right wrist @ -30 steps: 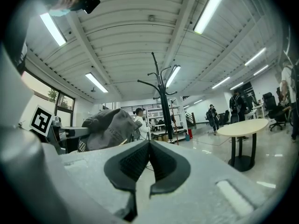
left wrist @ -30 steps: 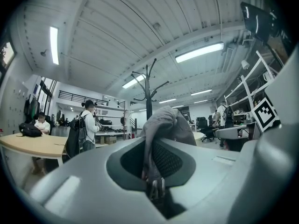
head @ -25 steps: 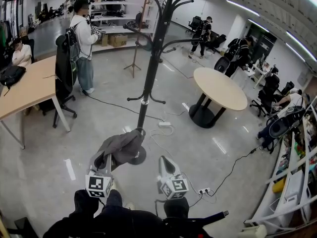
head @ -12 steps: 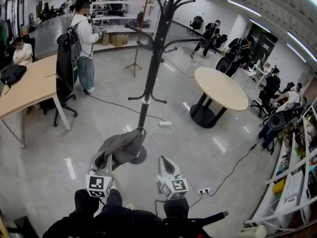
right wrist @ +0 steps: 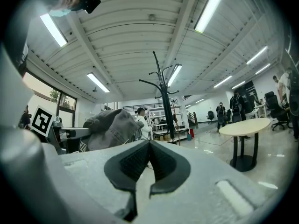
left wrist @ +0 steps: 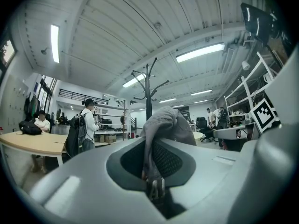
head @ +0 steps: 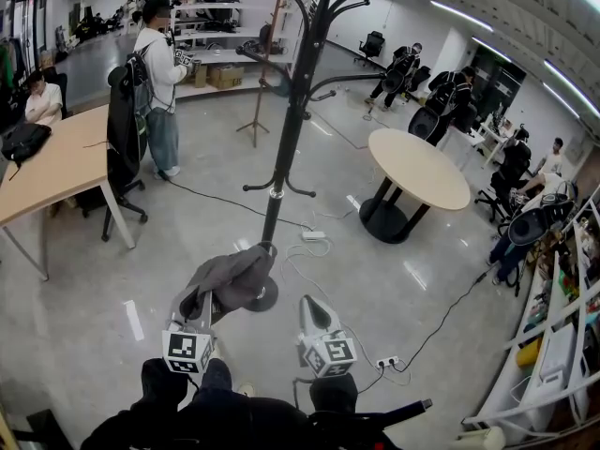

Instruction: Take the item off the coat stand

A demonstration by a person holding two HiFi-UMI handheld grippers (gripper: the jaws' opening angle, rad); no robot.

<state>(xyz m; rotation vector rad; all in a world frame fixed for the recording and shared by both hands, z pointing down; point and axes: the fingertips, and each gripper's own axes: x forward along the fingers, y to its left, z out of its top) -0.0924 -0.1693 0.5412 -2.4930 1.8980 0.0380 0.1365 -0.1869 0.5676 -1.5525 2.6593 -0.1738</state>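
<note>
While your left gripper (head: 199,300) is held low in front of you, pointing forward, its fingers (left wrist: 172,161) are clamped on a fold of the grey cap (head: 232,275). The cap is soft, crumpled fabric, off the tall black coat stand (head: 281,148) with curved hooks that stands just ahead. Just beside it, your right gripper (head: 313,304) points the same way, fingers pressed together with nothing between them.
</note>
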